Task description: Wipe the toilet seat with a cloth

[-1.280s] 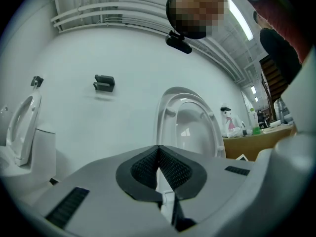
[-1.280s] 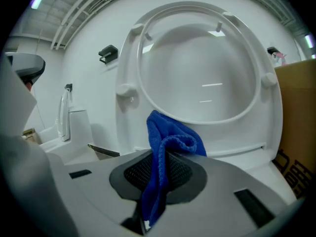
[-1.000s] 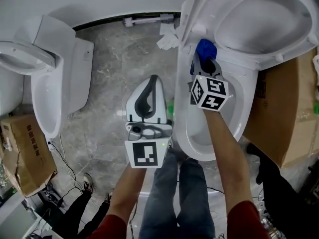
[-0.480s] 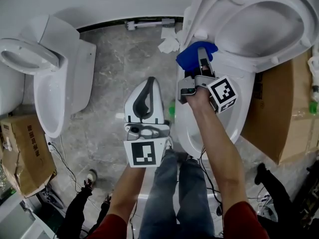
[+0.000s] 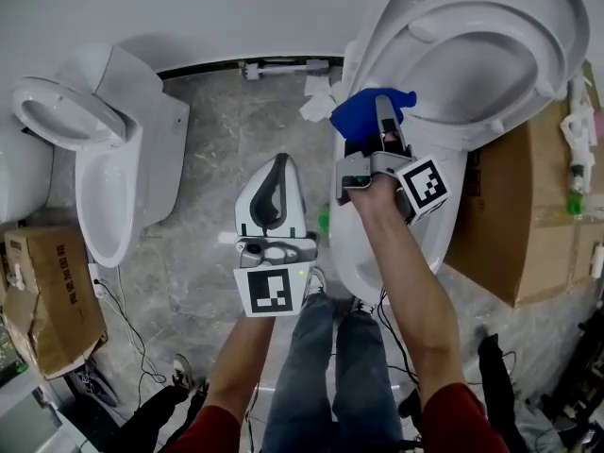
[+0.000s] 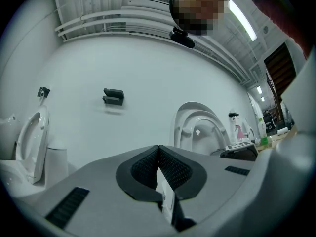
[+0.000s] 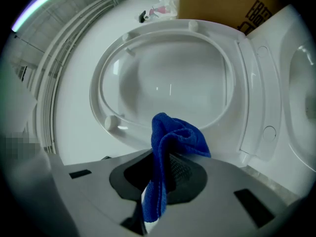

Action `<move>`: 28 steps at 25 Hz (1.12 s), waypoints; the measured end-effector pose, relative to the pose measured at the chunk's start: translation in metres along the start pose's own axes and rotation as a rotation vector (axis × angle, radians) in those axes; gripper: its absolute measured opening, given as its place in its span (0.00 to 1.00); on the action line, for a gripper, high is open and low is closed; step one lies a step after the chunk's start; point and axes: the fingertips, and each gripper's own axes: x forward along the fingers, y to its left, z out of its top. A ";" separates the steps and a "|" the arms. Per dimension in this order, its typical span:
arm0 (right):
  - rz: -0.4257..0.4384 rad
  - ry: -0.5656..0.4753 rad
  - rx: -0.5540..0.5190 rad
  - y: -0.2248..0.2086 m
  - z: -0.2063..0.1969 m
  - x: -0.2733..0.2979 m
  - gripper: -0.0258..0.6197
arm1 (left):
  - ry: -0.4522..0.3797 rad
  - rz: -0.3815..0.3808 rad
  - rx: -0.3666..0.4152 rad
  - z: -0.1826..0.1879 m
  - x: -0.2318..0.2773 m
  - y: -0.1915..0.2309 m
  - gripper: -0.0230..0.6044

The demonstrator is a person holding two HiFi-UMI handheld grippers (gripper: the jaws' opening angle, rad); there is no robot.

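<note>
While the left gripper (image 5: 279, 164) sits closed and empty at frame centre, the right gripper (image 5: 382, 107) pinches the blue cloth (image 5: 361, 111) against the upturned toilet seat (image 5: 427, 72) at upper right.

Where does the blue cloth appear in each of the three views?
Head view: blue cloth upper centre, at the tip of the right tongs.
Left gripper view: not in it.
Right gripper view: lower centre, clamped in the tongs.
Shared landmark: the raised toilet lid, in all three views.
</note>
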 end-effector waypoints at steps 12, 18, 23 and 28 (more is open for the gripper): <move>0.158 -0.015 -0.034 0.122 0.024 0.013 0.13 | -0.058 -0.005 0.001 0.061 0.002 -0.006 0.06; 0.226 0.001 -0.097 0.179 0.029 0.015 0.13 | -0.080 -0.014 0.006 0.091 0.007 -0.011 0.06; 0.243 0.043 -0.447 0.221 0.043 0.020 0.13 | -0.102 -0.031 0.010 0.108 0.013 -0.027 0.06; 0.187 0.089 -1.033 0.239 0.057 0.021 0.13 | -0.134 -0.050 0.029 0.120 0.018 -0.046 0.06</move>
